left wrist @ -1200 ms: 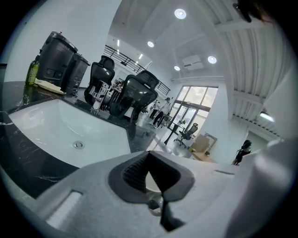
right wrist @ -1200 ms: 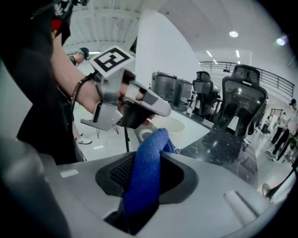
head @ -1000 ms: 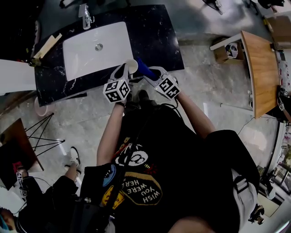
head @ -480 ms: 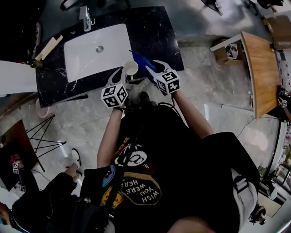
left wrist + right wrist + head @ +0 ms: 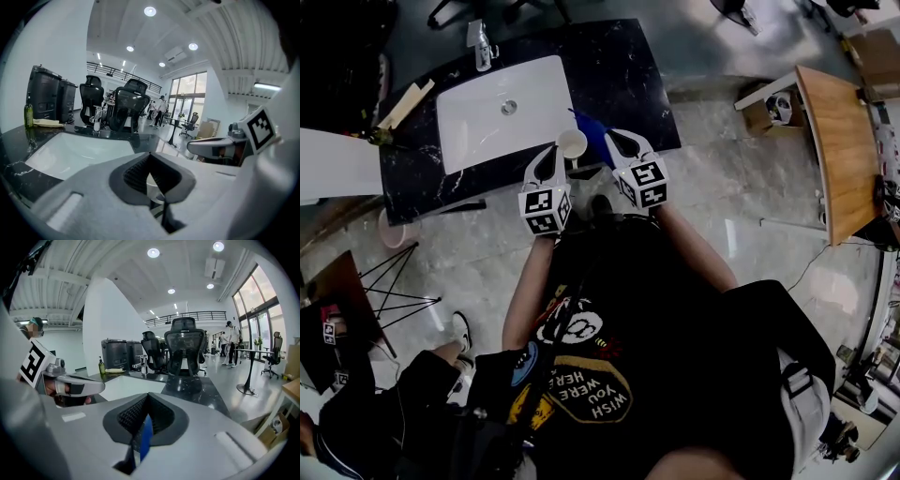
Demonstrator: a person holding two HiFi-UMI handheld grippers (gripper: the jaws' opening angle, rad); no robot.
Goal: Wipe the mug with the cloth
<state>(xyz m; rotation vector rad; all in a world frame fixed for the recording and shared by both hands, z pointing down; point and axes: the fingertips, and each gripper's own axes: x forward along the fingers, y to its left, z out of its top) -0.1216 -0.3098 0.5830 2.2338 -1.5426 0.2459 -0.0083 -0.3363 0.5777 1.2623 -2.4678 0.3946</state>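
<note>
STATE | we hold the left gripper [image 5: 555,148] clamped on the white mug [image 5: 572,142], over the bench [image 5: 623,80] front edge; the right gripper [image 5: 623,141] has just closed its jaws, pinching the blue cloth [image 5: 593,136]; cloth just beside mug

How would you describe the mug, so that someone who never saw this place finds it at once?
Find the black counter with the white sink. At its near edge, by the sink's right corner, the left gripper holds the mug. It is small, white and round-mouthed, while the cloth beside it is blue.
</note>
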